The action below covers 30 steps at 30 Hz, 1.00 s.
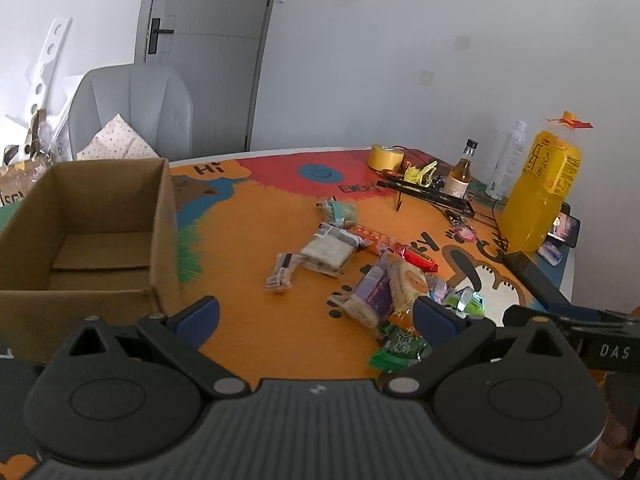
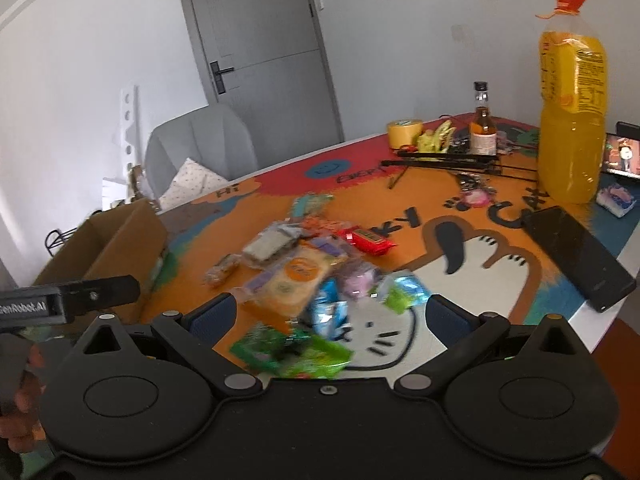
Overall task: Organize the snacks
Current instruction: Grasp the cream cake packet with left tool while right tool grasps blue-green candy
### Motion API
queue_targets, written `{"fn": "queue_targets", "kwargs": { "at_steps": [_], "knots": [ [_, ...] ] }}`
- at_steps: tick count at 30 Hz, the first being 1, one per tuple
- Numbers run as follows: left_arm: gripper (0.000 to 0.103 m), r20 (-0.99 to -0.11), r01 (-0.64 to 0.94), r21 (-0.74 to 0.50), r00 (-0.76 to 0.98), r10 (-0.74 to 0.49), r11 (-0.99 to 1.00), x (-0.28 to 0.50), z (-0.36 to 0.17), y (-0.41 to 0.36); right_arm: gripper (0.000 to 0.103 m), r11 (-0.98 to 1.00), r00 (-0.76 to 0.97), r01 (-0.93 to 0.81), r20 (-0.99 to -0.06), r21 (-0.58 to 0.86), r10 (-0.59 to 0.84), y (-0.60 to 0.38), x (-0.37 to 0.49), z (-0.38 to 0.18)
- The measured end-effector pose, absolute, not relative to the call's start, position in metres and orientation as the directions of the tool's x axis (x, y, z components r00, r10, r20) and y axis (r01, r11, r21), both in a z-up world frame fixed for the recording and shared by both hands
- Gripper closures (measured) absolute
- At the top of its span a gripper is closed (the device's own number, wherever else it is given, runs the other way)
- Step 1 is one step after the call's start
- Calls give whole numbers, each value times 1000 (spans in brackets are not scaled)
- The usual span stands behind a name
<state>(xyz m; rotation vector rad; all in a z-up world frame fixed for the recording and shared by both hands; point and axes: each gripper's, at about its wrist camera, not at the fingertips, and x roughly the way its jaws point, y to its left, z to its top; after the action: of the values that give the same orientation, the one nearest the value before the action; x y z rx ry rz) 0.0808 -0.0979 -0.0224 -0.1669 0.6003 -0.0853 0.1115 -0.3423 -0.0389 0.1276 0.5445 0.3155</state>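
Observation:
Several wrapped snacks lie in a loose pile (image 1: 372,272) (image 2: 304,268) on the colourful table mat. Among them are a red bar (image 1: 418,259) (image 2: 370,240), a round cracker pack (image 1: 406,284) (image 2: 294,280) and a green packet (image 1: 398,346) (image 2: 292,352). An open cardboard box (image 1: 86,236) (image 2: 108,248) stands at the left with nothing visible inside it. My left gripper (image 1: 316,316) hovers open between box and pile, holding nothing. My right gripper (image 2: 332,316) is open above the near end of the pile, over the green packet, and holds nothing.
A big orange drink bottle (image 1: 538,192) (image 2: 572,120), a small glass bottle (image 1: 462,172) (image 2: 483,128), yellow tape (image 1: 386,157) (image 2: 404,132), a black folded tripod (image 1: 428,194) (image 2: 448,162) and a dark phone (image 2: 580,256) crowd the table's right and far side. A grey chair (image 1: 132,108) stands behind.

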Motion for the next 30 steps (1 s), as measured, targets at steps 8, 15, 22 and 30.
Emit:
{"fn": "queue_targets", "kwargs": {
  "at_steps": [8, 15, 22, 30],
  "knots": [
    [1, -580, 30, -195, 803, -140, 980, 105, -35, -120, 0, 928, 796, -268, -482, 260, 365, -365, 130, -54],
    [1, -596, 95, -162, 784, -174, 982, 125, -44, -144, 0, 917, 788, -246, -486, 316, 379, -383, 150, -69],
    [3, -630, 125, -165, 750, -202, 978, 148, -55, -162, 6, 910, 756, -261, -518, 322, 400, -391, 170, -79],
    [29, -673, 124, -168, 710, -206, 978, 174, -68, -181, 15, 898, 722, -270, -545, 346, 427, -397, 193, -91]
  ]
}}
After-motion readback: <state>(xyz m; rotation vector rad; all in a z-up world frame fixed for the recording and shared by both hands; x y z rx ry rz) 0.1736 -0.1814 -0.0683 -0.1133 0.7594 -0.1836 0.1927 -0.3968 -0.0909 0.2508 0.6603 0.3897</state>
